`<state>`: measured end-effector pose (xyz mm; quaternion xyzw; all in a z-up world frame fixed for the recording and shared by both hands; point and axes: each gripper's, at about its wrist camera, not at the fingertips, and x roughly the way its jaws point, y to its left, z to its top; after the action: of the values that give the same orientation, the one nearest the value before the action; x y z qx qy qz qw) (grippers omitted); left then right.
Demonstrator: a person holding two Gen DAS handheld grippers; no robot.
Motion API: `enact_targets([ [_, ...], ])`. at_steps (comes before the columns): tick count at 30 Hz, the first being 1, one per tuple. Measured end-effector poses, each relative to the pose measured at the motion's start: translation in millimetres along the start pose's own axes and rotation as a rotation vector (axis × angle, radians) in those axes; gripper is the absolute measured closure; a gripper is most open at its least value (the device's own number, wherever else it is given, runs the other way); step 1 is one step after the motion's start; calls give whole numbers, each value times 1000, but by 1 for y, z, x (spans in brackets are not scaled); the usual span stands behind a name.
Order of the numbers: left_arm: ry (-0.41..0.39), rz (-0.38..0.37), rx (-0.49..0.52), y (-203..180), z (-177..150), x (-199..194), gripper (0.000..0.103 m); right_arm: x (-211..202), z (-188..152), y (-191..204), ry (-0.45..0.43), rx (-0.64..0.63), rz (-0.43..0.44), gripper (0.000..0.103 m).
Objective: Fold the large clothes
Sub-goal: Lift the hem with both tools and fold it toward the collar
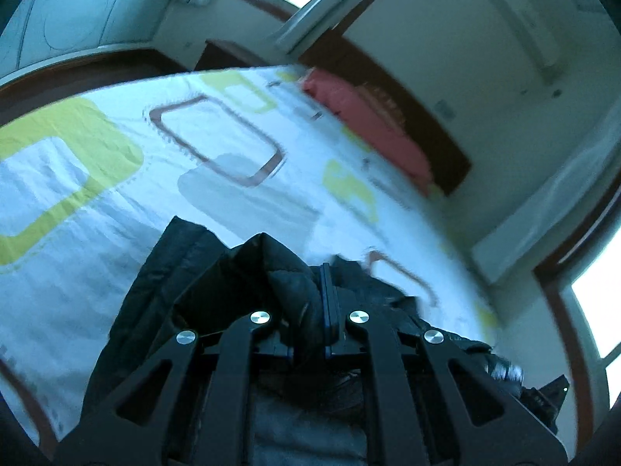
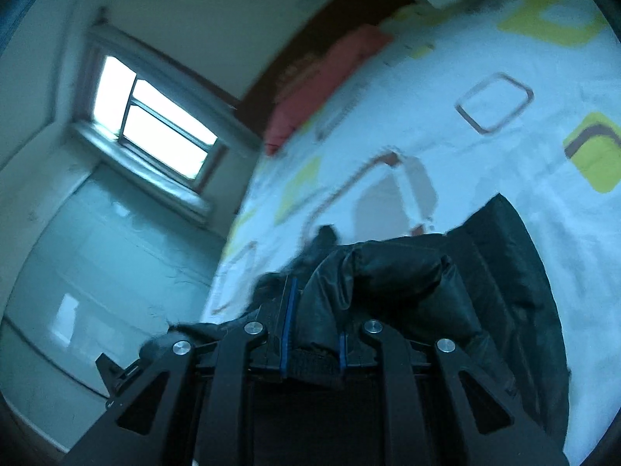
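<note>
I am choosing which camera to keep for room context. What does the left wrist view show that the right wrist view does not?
Only the left wrist view shows the wall air conditioner, the patterned panel at upper left, and the left claw shut on the black jacket.

Only the right wrist view shows the full window with its sill and the right claw shut on the jacket.

Both show the jacket, the patterned bedsheet, the red pillow and the dark headboard.
</note>
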<state>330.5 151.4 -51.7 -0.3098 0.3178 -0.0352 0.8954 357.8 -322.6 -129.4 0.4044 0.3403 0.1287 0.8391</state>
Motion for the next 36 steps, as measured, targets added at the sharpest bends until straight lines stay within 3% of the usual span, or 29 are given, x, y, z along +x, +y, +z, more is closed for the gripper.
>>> enact_targets([
  [7,53,108,60,8,-5,63,94,47,6,-26,35,13,-89,86],
  [11,69,146,78,9,-11,83,94,55,4,-31,24,6,-78,87],
  [13,77,129,76,8,-8,82,93,55,6,-29,29,9,-58,83],
  [16,87,81,43,10,-3,72,88,43,8,-24,34,6,8,59],
  [17,91,59,23,11,-1,66,82,35,8,-19,20,-3,24,45],
  [18,96,29,-4,12,1,59,75,29,8,-15,9,-11,25,35],
  [19,99,4,-27,11,3,55,57,23,7,-9,-4,-24,21,34],
  [20,91,-26,-55,11,5,47,34,18,5,-5,-11,-37,25,33],
  [22,24,-35,-88,8,11,24,21,12,3,1,-18,-53,31,33],
  [25,-6,-73,-82,2,15,5,20,9,-4,14,-21,-105,-16,33],
  [27,-8,-48,-34,-6,14,4,20,15,-7,25,-11,-152,-63,33],
  [29,28,-2,51,-15,9,15,20,30,-7,38,10,-196,-114,33],
  [31,52,30,95,-21,6,27,20,45,-5,47,23,-231,-155,35],
  [33,78,49,132,-27,5,43,20,66,1,57,42,-275,-212,45],
  [36,92,93,175,-32,6,65,20,93,6,66,65,-319,-258,47],
])
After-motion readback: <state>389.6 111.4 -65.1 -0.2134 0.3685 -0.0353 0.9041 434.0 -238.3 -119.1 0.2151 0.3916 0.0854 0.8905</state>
